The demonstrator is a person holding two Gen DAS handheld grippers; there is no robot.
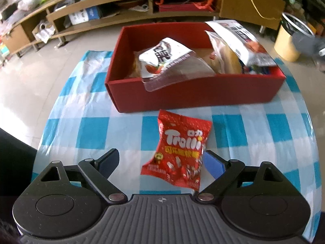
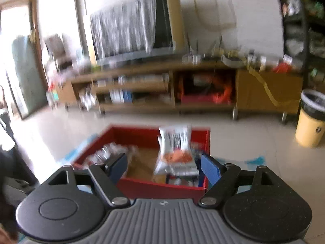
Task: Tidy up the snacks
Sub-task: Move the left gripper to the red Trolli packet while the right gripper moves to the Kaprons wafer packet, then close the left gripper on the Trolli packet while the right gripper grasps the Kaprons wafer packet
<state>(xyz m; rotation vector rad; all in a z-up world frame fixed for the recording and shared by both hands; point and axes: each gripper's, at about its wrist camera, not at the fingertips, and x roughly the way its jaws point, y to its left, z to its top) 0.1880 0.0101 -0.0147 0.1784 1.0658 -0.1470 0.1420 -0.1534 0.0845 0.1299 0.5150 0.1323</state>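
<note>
A red Trolli candy bag (image 1: 179, 150) lies on the blue-and-white checked tablecloth (image 1: 85, 109), just in front of a red box (image 1: 195, 93) that holds several snack packets (image 1: 168, 59). My left gripper (image 1: 162, 162) is open and low over the cloth; the bag lies between its fingers, against the right one (image 1: 213, 164). My right gripper (image 2: 163, 167) is open and empty, raised in front of the red box (image 2: 162, 189), where a white packet (image 2: 175, 150) stands inside. The right wrist view is blurred.
Low wooden shelving (image 1: 97, 18) full of clutter runs along the back, past bare tiled floor (image 1: 24, 85). A yellow bin with a black liner (image 2: 310, 118) stands at the right. The table edge curves off at left and right.
</note>
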